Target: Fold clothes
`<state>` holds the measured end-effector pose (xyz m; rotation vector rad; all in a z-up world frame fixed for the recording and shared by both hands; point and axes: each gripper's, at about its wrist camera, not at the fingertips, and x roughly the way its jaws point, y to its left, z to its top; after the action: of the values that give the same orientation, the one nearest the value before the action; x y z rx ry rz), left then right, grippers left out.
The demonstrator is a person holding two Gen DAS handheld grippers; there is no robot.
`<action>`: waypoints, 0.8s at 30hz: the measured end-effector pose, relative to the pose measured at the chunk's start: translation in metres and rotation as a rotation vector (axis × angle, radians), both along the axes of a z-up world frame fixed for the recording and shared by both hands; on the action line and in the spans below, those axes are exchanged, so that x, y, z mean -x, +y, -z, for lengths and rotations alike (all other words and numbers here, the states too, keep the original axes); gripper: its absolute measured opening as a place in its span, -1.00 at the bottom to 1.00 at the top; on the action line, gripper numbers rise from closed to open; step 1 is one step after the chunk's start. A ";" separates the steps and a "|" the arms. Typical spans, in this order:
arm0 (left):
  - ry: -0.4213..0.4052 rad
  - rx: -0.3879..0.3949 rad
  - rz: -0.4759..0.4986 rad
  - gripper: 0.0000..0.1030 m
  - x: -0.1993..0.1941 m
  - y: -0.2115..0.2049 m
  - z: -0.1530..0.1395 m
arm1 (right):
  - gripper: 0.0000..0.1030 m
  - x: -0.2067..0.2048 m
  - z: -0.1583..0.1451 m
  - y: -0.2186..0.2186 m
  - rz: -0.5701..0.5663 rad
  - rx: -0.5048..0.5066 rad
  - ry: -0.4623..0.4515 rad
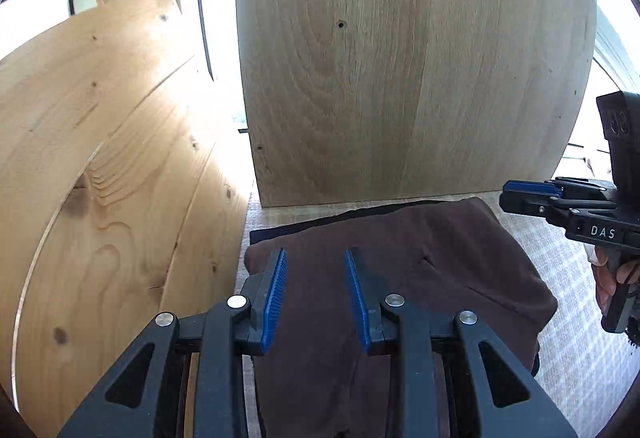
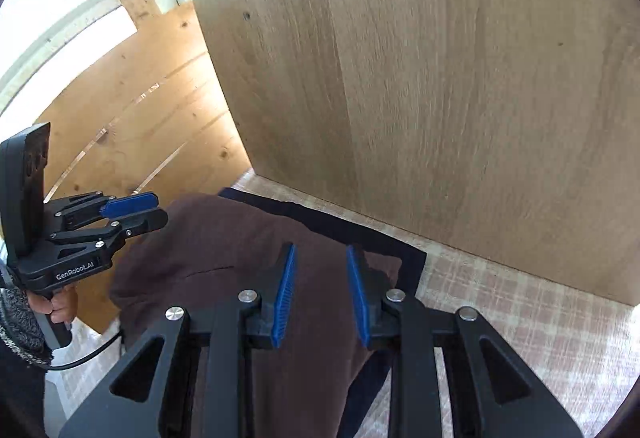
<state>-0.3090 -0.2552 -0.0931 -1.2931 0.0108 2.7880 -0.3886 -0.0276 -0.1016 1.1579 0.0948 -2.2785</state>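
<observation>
Where creased, soft brown garment (image 1: 420, 258)

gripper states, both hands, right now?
left gripper: open, pads apart with nothing clamped, above the brown garment.
right gripper: open, nothing between the pads, over the same garment.

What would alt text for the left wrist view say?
The left claw, jaws apart and empty, hangs over a folded brown garment on a checked cloth. The right claw shows at the right edge, a wooden panel behind.
</observation>
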 end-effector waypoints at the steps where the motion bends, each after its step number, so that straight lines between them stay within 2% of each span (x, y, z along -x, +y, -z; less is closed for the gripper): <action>1: -0.036 0.014 -0.014 -0.46 0.007 -0.001 0.015 | -0.50 0.007 0.014 -0.003 0.004 -0.027 -0.022; 3: -0.086 0.032 -0.033 -0.45 0.019 0.001 0.044 | -0.50 0.016 0.030 -0.004 -0.005 -0.038 -0.040; 5: -0.074 0.037 -0.025 -0.43 0.018 0.003 0.048 | -0.50 0.015 0.023 -0.005 -0.022 -0.053 -0.024; 8: -0.075 0.048 -0.023 -0.49 0.007 0.001 0.028 | -0.50 -0.001 -0.001 0.006 -0.024 0.003 -0.011; 12: -0.016 0.031 -0.051 -0.49 -0.036 -0.007 -0.004 | -0.50 -0.051 -0.023 0.024 -0.072 0.110 -0.010; 15: -0.020 -0.004 -0.056 -0.50 -0.069 -0.008 0.004 | -0.50 -0.086 -0.010 0.022 -0.122 0.070 -0.014; 19: -0.129 0.019 -0.079 -0.43 -0.076 -0.016 0.047 | -0.49 -0.097 0.031 0.017 -0.157 -0.030 -0.071; 20: -0.138 0.006 -0.088 -0.38 -0.075 -0.021 0.054 | -0.49 -0.095 0.034 0.018 -0.163 -0.024 -0.072; 21: -0.136 -0.010 -0.100 -0.23 -0.074 -0.025 0.056 | -0.50 -0.093 0.034 0.019 -0.167 -0.022 -0.079; 24: -0.133 0.005 -0.091 -0.20 -0.075 -0.024 0.054 | -0.50 -0.098 0.022 0.023 -0.165 -0.050 -0.062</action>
<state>-0.2341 -0.2795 -0.1472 -1.5146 -0.0492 2.7709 -0.2902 -0.0044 -0.1236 1.1994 0.2167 -2.1045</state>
